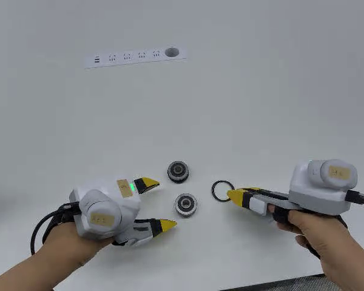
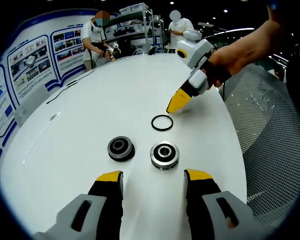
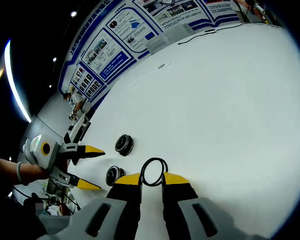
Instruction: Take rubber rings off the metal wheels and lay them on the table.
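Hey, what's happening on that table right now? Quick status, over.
Left gripper open beside metal wheels. Right gripper slightly open at loose rubber ring, flat on table. Nothing in the way.

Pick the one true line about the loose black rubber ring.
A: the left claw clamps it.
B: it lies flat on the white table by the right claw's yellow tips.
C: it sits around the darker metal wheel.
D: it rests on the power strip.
B: the thin black rubber ring lies flat on the white table just ahead of the right claw, apart from the darker metal wheel and the shinier metal wheel.
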{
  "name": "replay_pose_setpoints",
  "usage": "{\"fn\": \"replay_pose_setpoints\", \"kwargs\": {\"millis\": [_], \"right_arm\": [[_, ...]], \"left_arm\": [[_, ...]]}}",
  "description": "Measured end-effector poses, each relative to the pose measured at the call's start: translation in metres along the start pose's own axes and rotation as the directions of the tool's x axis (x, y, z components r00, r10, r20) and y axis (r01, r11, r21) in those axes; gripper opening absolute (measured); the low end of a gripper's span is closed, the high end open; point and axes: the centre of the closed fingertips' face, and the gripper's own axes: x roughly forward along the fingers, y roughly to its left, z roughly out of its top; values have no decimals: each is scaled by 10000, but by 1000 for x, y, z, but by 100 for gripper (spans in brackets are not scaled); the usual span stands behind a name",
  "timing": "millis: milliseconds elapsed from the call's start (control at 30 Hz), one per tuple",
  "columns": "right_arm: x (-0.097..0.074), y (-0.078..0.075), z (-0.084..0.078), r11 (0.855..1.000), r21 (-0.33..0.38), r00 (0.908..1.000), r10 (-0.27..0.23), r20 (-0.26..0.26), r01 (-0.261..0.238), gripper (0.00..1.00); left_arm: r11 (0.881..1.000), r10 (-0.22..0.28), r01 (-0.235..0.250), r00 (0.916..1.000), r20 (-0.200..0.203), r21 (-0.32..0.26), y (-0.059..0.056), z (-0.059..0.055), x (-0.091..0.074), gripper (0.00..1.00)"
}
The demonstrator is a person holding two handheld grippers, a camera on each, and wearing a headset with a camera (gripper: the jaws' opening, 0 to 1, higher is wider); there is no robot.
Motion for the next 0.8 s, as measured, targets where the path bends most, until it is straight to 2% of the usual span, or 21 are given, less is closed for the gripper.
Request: {"fn": "replay_pose_setpoints", "kwargs": {"millis": [200, 533, 800], "right_arm": [[2, 6, 6, 9997, 78, 9996, 213, 161, -215, 16], [7, 19, 7, 9985, -4, 9984, 545, 143, -545, 16], [9, 28, 8, 9955, 153, 9955, 931, 198, -934, 22]], "left_arm": [[9995, 270, -268, 9996, 84, -194, 10, 3, 0, 49], [9972, 689, -681, 9972, 274, -305, 31, 16, 3, 48], [9971, 759, -757, 9966, 318, -66, 41, 26, 10, 41]]}}
